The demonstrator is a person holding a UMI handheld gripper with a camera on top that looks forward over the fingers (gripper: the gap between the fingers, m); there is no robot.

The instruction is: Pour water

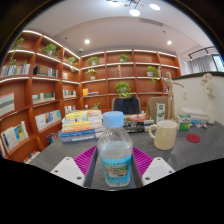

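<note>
A clear plastic water bottle [114, 158] with a pale blue cap and a blue-green label stands upright between my fingers. My gripper [114, 168] is shut on it, the pink pads [86, 158] pressing against its two sides. The cap is on. Beyond the bottle and to the right, a pale translucent cup [166, 134] stands upright on the dark grey table [190, 155]. The foot of the bottle is hidden, so I cannot tell whether it rests on the table.
A stack of books [82, 125] lies on the table beyond the left finger. A small red lid [193, 138] lies right of the cup. Orange bookshelves [40, 95] line the left and back walls, and a potted plant [123, 92] stands behind the table.
</note>
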